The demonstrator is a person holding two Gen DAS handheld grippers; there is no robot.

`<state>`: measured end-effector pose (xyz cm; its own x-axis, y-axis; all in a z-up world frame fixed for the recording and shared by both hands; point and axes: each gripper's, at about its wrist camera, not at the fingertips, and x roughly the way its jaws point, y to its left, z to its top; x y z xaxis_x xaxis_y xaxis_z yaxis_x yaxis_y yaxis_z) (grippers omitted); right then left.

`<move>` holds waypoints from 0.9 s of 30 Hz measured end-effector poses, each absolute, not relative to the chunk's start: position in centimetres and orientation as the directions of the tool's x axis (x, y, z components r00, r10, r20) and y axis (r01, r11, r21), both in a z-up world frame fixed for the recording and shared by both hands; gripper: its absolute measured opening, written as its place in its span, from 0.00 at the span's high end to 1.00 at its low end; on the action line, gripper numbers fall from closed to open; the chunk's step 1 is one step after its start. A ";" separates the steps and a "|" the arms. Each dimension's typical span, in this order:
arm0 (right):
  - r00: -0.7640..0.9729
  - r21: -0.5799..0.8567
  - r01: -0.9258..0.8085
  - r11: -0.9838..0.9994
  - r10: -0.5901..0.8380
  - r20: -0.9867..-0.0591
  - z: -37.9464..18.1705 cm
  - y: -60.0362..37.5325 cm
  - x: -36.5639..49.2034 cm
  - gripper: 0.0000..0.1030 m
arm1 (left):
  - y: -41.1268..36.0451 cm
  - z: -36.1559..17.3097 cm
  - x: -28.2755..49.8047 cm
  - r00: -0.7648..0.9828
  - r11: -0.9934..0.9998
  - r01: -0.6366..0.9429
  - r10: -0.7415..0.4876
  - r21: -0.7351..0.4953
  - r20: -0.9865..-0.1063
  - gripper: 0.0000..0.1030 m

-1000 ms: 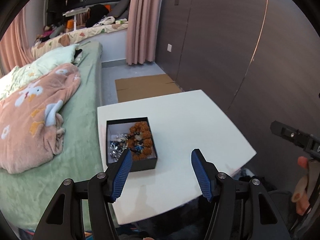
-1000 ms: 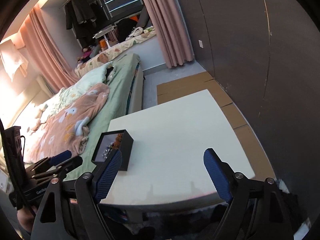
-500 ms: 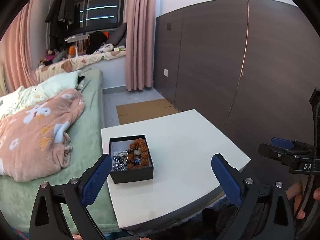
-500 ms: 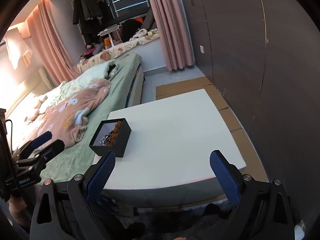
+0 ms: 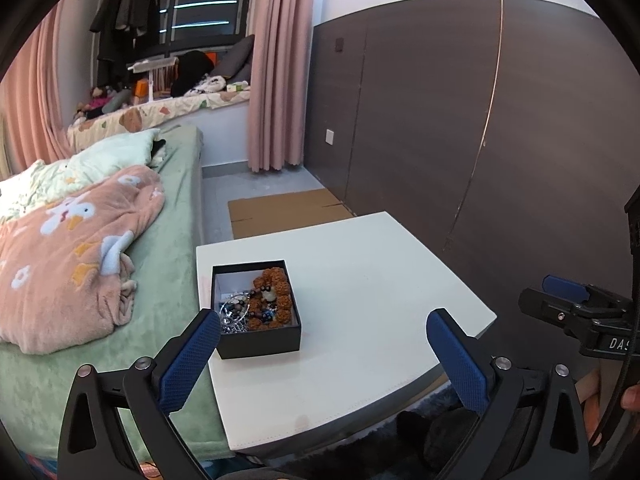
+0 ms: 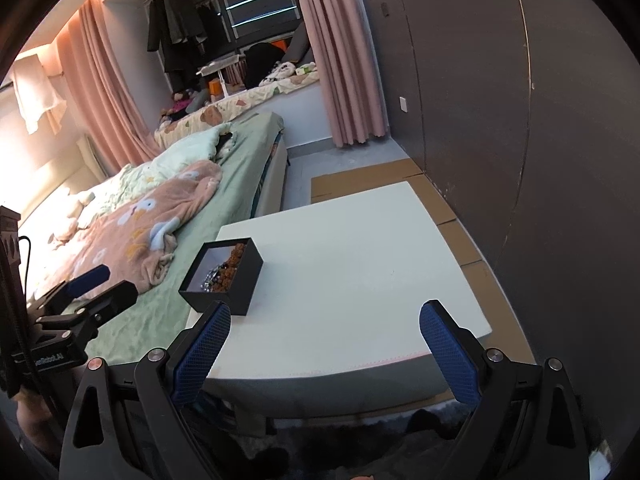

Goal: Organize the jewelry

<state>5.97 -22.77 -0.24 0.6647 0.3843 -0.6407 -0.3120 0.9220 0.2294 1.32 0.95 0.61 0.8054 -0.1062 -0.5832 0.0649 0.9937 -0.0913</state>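
Now my left gripper (image 5: pixel 324 344) has pulled back from the black jewelry box (image 5: pixel 256 310), its jaws having just spread wide with nothing between them. My right gripper (image 6: pixel 326 342) likewise gapes empty. That box sits on the white table (image 5: pixel 380 280), at its bedside edge.

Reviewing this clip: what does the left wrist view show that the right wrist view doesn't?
Left wrist only: the box's contents laid out, brown beads beside silvery pieces, and the right gripper at the frame's right edge.
Right wrist only: the box's outer side wall and the left gripper at the left.
Both: the open black box on the white table, the bed, nothing held.
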 end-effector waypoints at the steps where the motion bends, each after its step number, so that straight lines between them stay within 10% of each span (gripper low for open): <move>1: 0.666 0.227 -0.311 0.923 0.382 -0.641 -0.3 -22.7 6.0 0.07 | 1.0 0.6 1.3 0.806 0.994 0.064 -0.106 -0.092 -0.583 0.00; 27: 0.664 0.242 -0.290 0.926 0.377 -0.646 -0.4 -23.1 6.4 0.06 | 1.7 0.3 1.6 0.797 0.988 0.052 -0.129 -0.146 -0.590 0.00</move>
